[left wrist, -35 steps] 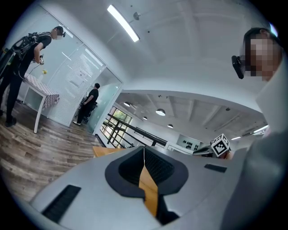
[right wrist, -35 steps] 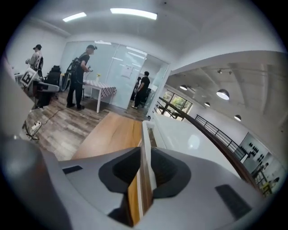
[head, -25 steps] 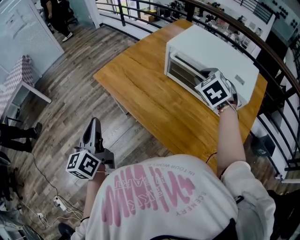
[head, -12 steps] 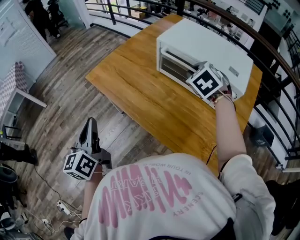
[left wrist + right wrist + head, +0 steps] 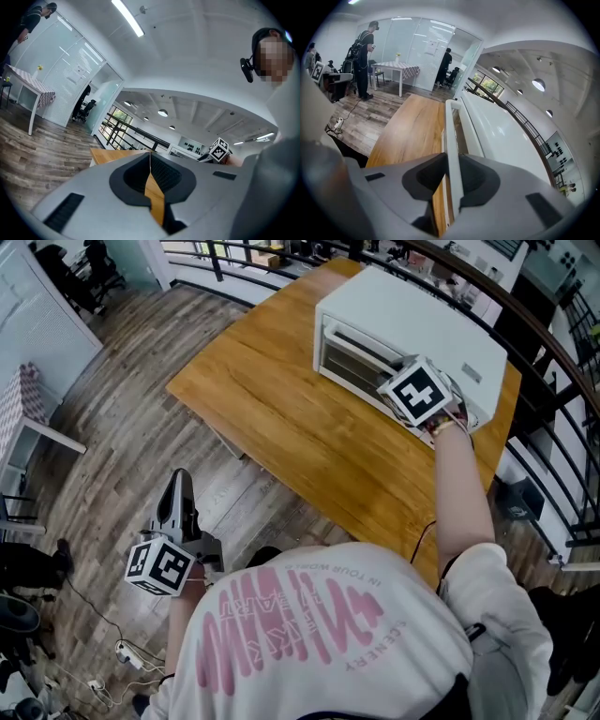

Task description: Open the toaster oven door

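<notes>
The boxy white toaster oven (image 5: 422, 320) has a smooth, faintly glossy painted casing. Its long white bar handle (image 5: 450, 136) looks just as smooth. The honey-coloured wooden table (image 5: 272, 409) shows fine grain under a satin sheen. The grey-brown plank floor (image 5: 112, 418) looks matt and streaky. The left gripper (image 5: 150, 157) and right gripper (image 5: 451, 161) have matt grey plastic-looking shells and black ribbed pads (image 5: 164, 171). The person's white T-shirt (image 5: 319, 652) is soft cloth.

One toaster oven (image 5: 412, 315) at one o'clock, on one wooden table (image 5: 272, 418). Two grippers: left gripper (image 5: 178, 486) at seven o'clock, right gripper (image 5: 403, 371) at one. One checkered side table (image 5: 30, 390) at nine.
</notes>
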### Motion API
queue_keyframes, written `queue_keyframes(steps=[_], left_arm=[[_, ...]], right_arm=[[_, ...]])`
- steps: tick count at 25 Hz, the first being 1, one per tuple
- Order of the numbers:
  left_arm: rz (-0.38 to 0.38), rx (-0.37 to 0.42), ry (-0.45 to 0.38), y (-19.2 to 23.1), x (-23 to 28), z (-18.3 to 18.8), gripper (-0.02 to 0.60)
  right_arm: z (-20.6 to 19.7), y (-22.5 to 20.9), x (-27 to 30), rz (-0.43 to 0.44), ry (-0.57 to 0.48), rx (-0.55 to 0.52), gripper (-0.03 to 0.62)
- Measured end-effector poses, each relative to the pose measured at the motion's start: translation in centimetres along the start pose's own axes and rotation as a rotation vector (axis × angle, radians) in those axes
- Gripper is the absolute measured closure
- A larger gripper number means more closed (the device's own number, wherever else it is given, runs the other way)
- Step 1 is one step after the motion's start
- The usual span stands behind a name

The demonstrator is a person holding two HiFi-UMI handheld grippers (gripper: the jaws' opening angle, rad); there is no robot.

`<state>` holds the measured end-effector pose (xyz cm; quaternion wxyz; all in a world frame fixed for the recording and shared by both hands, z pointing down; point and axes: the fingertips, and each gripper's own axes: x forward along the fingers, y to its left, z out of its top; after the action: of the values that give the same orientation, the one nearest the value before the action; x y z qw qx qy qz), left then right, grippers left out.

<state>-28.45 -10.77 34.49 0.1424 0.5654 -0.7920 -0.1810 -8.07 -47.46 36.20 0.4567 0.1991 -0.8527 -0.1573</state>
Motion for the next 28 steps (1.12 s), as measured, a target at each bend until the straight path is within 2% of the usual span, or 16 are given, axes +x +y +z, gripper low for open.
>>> queue_keyframes(steps=[4, 8, 11, 15, 20, 24, 28], left_arm=[[-0.03, -0.013, 0.03, 0.8, 0.8, 0.0, 0.56], [-0.068, -0.013, 0.063, 1.1, 2.8, 2.1, 0.56], [-0.115, -0.007, 0.092, 2.4, 3.5, 2.2, 0.56], [-0.193, 0.009, 0.118, 3.7, 4.8, 2.5, 0.56], [-0.275, 0.013, 0.135, 3.6, 6.7, 4.6, 0.56], [-0.322, 0.007, 0.154, 4.0, 7.4, 4.6, 0.56], [-0.346, -0.007, 0.169, 4.6, 7.9, 4.3, 0.56]], right_arm=[[-0.4, 0.8, 0.3, 0.006, 0.063, 0.017, 0.502], [0.6, 0.5, 0.1, 0.037, 0.109, 0.018, 0.507], [-0.3, 2.3, 0.4, 0.056, 0.145, 0.032, 0.51], [-1.4, 4.1, 0.8, 0.023, 0.175, 0.023, 0.511], [-1.4, 4.4, 0.3, -0.026, 0.188, -0.006, 0.51], [-1.8, 5.2, 0.5, -0.043, 0.214, -0.007, 0.508], [-1.8, 5.0, 0.6, -0.095, 0.219, -0.037, 0.507]])
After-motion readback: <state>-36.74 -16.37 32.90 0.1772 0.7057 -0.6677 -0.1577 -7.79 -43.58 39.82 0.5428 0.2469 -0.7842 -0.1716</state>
